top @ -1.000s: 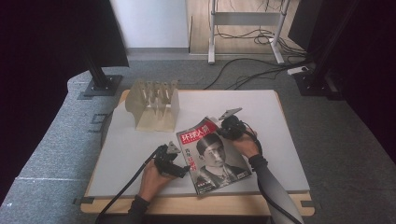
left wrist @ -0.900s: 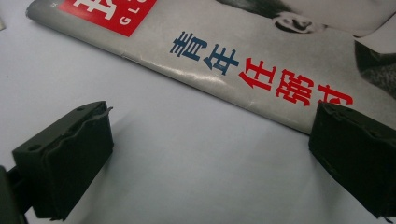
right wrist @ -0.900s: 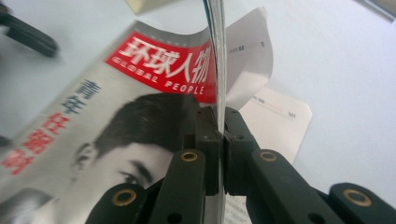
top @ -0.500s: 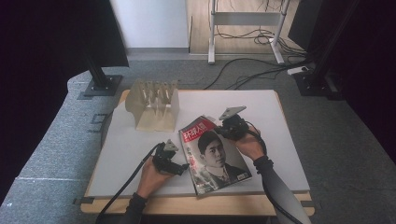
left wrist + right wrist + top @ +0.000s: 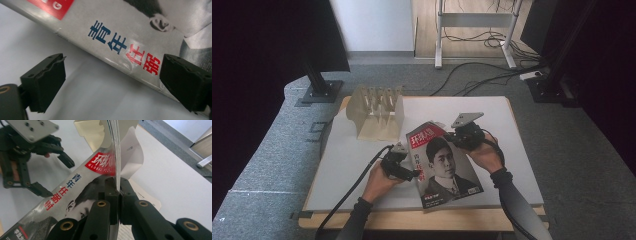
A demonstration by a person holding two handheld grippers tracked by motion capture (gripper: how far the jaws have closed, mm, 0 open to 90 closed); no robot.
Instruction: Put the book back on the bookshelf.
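Observation:
A magazine (image 5: pixel 444 165) with a red title block and a portrait on its cover lies tilted on the white table (image 5: pixel 512 125). Its right edge is raised. My right gripper (image 5: pixel 457 137) is shut on that edge; in the right gripper view the jaws (image 5: pixel 119 192) pinch the cover and pages (image 5: pixel 75 187). My left gripper (image 5: pixel 412 175) sits at the magazine's left edge, open, and its jaws have just been closing a little. In the left gripper view the gripper (image 5: pixel 112 82) faces the spine edge (image 5: pixel 130 42), which runs just past the jaws; neither pad presses on it.
A pale wooden slotted rack (image 5: pixel 377 112) stands at the table's far left. Black stands, cables and a metal frame are on the grey carpet beyond the table. The person's forearms enter from the table's near edge.
My right gripper has risen with the magazine's right edge, so the magazine tilts more steeply. My left gripper has shifted slightly beside the magazine's left edge.

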